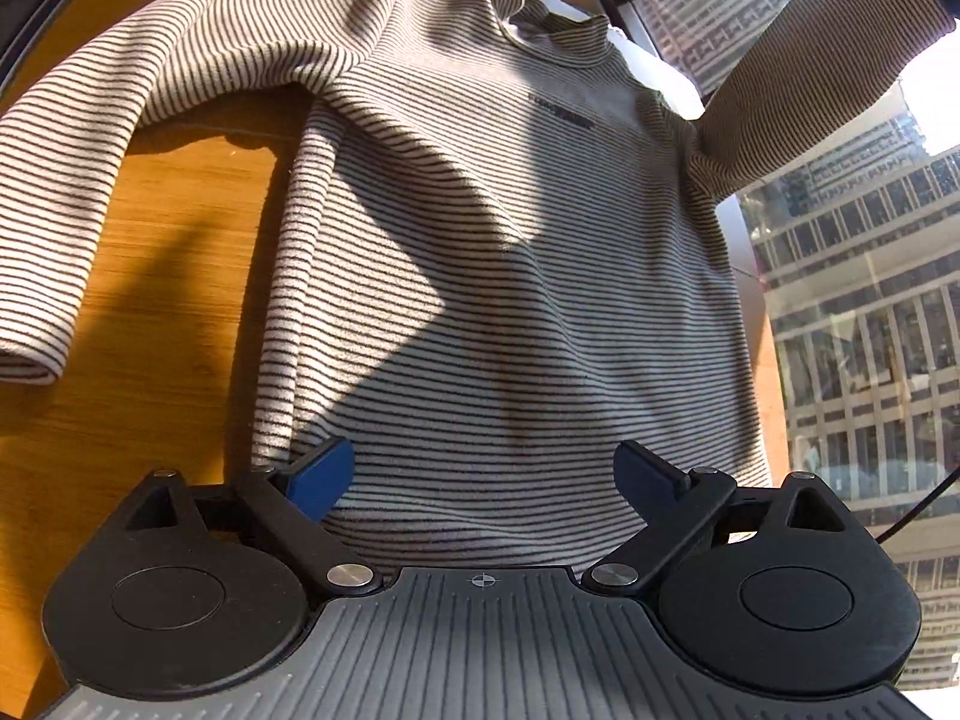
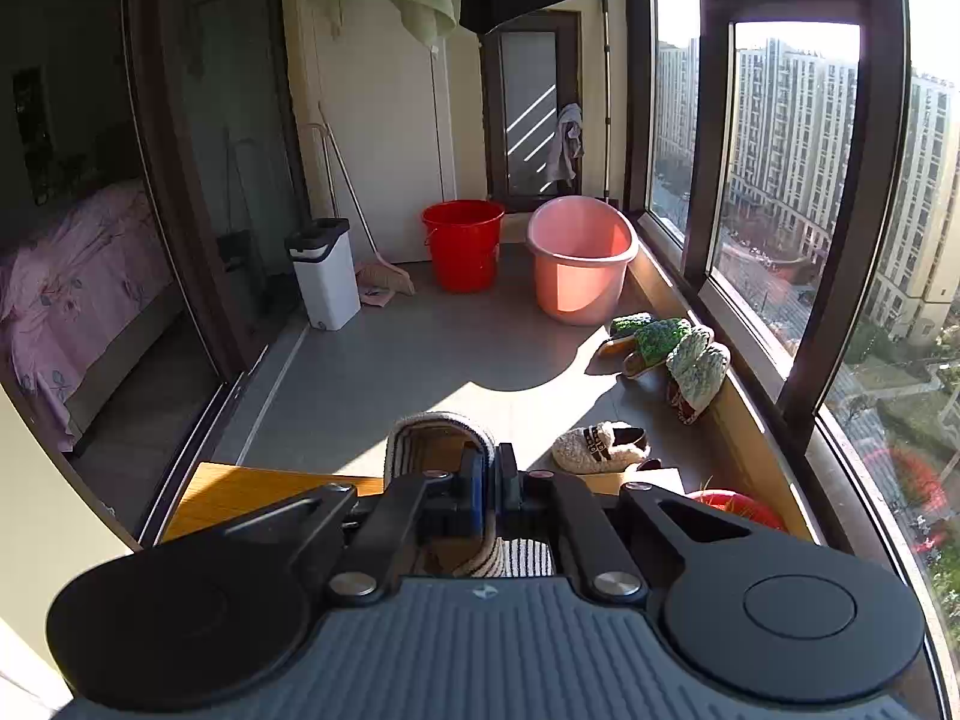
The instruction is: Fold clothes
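Observation:
A striped long-sleeved shirt (image 1: pixel 492 228) lies flat on a wooden table (image 1: pixel 180 240), collar at the far end. Its left sleeve (image 1: pixel 78 180) curves down across the wood. Its right sleeve (image 1: pixel 828 60) is lifted up into the air at the upper right. My left gripper (image 1: pixel 483 477) is open and empty, its blue fingers hovering over the shirt's hem. In the right wrist view my right gripper (image 2: pixel 491 480) is shut on the striped sleeve cuff (image 2: pixel 441 435), which loops out beyond the fingers above the table's edge (image 2: pixel 264 489).
The table stands against a large window (image 1: pixel 870 330) on the right. On the balcony floor beyond are a red bucket (image 2: pixel 463 243), a pink tub (image 2: pixel 581 258), a white bin (image 2: pixel 324 273), and slippers (image 2: pixel 603 447) near the sill.

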`<state>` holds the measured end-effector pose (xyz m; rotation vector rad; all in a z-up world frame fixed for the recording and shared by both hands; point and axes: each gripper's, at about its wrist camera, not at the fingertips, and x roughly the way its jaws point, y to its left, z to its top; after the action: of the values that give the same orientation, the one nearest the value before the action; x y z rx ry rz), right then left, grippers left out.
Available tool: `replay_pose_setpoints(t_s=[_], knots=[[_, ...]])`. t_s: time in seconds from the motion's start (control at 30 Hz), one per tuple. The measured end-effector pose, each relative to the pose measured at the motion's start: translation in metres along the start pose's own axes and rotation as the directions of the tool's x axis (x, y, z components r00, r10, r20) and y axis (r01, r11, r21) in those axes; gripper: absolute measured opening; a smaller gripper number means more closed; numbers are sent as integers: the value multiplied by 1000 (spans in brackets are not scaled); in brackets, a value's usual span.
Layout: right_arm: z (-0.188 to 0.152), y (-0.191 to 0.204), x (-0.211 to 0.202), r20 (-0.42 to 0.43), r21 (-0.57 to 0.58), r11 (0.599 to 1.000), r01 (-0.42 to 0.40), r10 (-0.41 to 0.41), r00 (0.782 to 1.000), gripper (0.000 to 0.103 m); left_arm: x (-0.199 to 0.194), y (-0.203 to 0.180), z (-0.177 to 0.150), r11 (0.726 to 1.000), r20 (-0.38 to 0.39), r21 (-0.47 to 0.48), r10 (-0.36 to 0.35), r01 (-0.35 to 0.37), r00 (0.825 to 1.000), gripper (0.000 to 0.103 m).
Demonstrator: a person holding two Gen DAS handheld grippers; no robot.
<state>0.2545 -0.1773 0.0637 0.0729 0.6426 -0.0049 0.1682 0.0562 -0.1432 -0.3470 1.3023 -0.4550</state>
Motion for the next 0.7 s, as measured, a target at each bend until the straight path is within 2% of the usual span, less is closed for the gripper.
replay_pose_setpoints(t_s=[0.13, 0.23, 0.33, 0.4, 0.47, 0.53, 0.6, 0.63, 0.7], knots=[[-5, 41, 31, -40, -37, 995, -88, 86, 995, 4, 2, -1, -2, 1000, 4, 7, -9, 9, 1000, 99], [-9, 58, 47, -80, -51, 988, -144, 140, 987, 6, 3, -3, -4, 1000, 10, 22, -6, 6, 1000, 101], [-14, 61, 51, -93, -40, 982, -185, 180, 979, 16, 5, -6, -6, 1000, 21, 26, 5, -6, 1000, 103], [-16, 57, 53, -97, -41, 980, -194, 190, 977, 29, 5, -8, -7, 999, 25, 24, 21, -22, 999, 103], [-20, 48, 55, -109, -40, 980, -197, 191, 975, 37, 6, -11, -8, 999, 29, 21, 38, -38, 999, 103], [-26, 35, 57, -130, -27, 979, -200, 195, 972, 50, 7, -14, -8, 998, 29, 22, 54, -55, 998, 103], [-37, 17, 60, -159, -5, 977, -211, 208, 965, 71, 9, -17, -7, 997, 24, 28, 71, -71, 997, 103], [-45, 9, 62, -177, 11, 975, -220, 219, 960, 74, 9, -18, -7, 997, 23, 32, 76, -77, 997, 103], [-61, -7, 66, -217, 48, 970, -239, 244, 945, 91, 10, -21, -6, 996, 20, 35, 87, -88, 996, 103]])
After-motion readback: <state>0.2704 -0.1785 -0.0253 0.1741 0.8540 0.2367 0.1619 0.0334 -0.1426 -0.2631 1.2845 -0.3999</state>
